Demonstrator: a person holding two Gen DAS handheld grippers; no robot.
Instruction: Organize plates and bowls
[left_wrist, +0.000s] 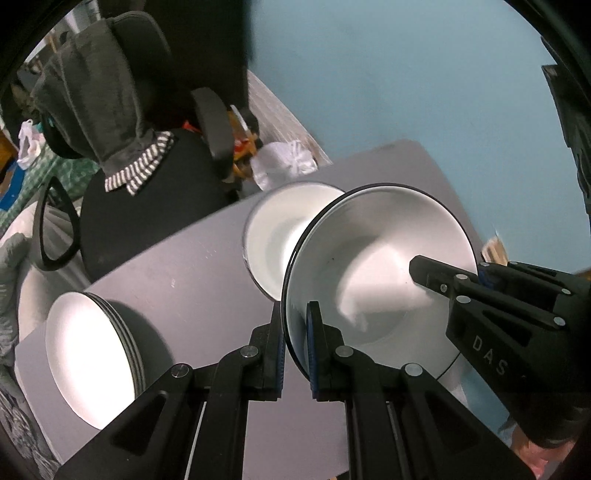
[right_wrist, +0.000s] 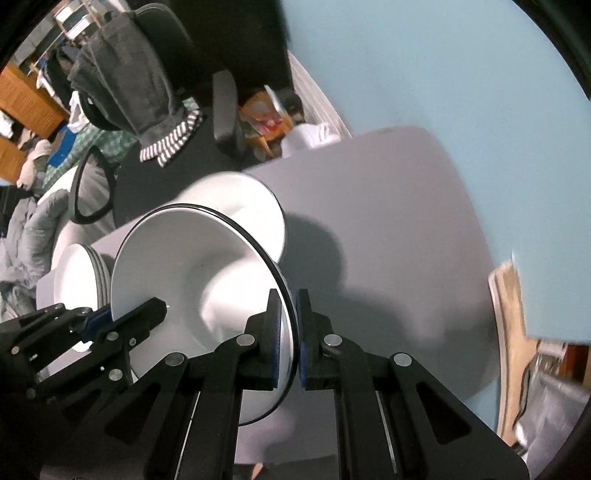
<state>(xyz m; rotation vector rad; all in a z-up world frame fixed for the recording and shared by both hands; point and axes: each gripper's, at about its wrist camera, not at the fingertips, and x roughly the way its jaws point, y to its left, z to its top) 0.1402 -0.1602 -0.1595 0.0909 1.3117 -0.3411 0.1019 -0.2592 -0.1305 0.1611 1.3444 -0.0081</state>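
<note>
Left gripper clenched on the rim of a white bowl with a dark edge, pads pinching the near rim at about 7 o'clock on the bowl. Right gripper likewise clamped tight on the same bowl, biting its rim at about 4 o'clock in the right view. Seen from the left camera, right gripper entering at 3 o'clock, one finger inside the bowl, the other behind the rim. Seen from the right camera, left gripper entering at 8 o'clock, gripping the opposite rim. Bowl held tilted between both, above a grey table, clear of the surface.

Second white bowl on the table just behind, toward 12 o'clock, partly covered by the held one; touching or apart, cannot tell. Plates stacked at 8 o'clock on the table, lower edge cut by the left gripper's frame; count hard to make out. Black chair with a grey cloth draped over it at 10 o'clock beyond the table. Far clutter blurred. Bottom of the held bowl hidden behind fingers.
</note>
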